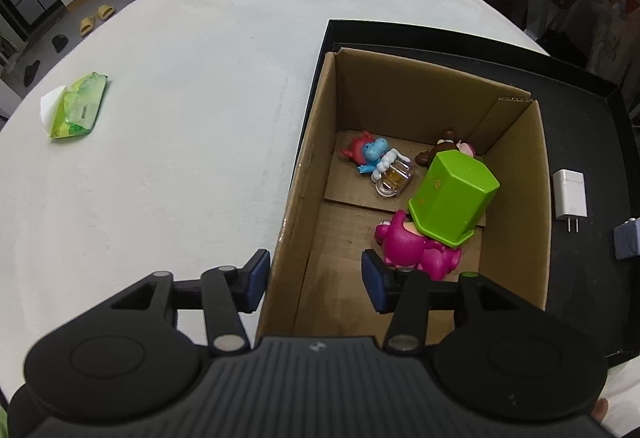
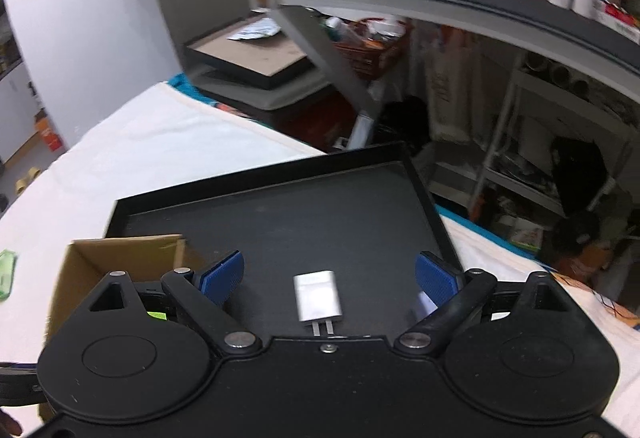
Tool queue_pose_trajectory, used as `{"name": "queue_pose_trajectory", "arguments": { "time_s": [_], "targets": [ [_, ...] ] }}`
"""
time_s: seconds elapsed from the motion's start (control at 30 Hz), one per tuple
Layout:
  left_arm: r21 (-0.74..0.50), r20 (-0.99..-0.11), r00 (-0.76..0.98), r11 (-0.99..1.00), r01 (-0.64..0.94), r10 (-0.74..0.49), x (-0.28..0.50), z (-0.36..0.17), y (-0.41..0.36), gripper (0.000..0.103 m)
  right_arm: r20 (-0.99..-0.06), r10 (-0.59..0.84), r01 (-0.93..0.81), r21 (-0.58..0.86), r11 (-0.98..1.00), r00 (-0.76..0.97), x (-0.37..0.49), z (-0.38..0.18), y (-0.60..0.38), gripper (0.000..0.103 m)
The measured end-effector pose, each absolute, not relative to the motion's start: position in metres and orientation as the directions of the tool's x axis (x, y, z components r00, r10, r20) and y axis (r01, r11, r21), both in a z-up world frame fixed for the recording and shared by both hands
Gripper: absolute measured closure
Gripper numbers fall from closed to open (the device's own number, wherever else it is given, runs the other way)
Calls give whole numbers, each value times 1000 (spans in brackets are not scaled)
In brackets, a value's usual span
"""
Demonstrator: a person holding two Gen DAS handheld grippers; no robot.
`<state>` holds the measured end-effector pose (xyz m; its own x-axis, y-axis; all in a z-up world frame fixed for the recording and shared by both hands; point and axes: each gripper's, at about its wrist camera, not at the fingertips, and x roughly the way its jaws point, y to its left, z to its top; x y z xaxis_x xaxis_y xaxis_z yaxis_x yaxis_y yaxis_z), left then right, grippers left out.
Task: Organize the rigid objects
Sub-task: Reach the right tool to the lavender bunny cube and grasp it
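An open cardboard box [image 1: 316, 142] stands on a black tray [image 1: 580, 270]. Inside it lie a green plastic cup [image 1: 452, 196] tipped upside down over a pink bear toy [image 1: 416, 250], a blue and red figure [image 1: 368, 152], a clear mug toy [image 1: 394, 178] and a brown figure [image 1: 440, 150]. My left gripper [image 1: 316, 278] is open, straddling the box's near left wall. A white charger plug [image 1: 570, 194] lies on the tray right of the box. In the right wrist view my right gripper [image 2: 328, 274] is open just above the white charger plug [image 2: 318, 296], box [image 2: 80, 262] at left.
A green wet-wipe pack [image 1: 76, 106] lies on the white tablecloth [image 1: 180, 118] far left. A grey-blue object [image 1: 628, 238] sits at the tray's right edge. Beyond the table are a metal shelf frame [image 2: 332, 58], stacked boards and cluttered storage.
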<state>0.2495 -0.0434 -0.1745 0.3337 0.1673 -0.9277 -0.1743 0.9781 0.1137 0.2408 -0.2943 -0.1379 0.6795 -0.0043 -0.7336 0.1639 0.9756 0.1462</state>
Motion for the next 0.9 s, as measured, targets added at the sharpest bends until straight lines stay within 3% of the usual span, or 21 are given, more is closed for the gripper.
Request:
{"name": "queue_pose_trajectory", "arguments": {
  "time_s": [0.9],
  "targets": [
    [303,-895,278,933,-192,348,260,-181,-74,51,-830,-179,276,-32,961,528,266,-207,-330,10]
  ]
}}
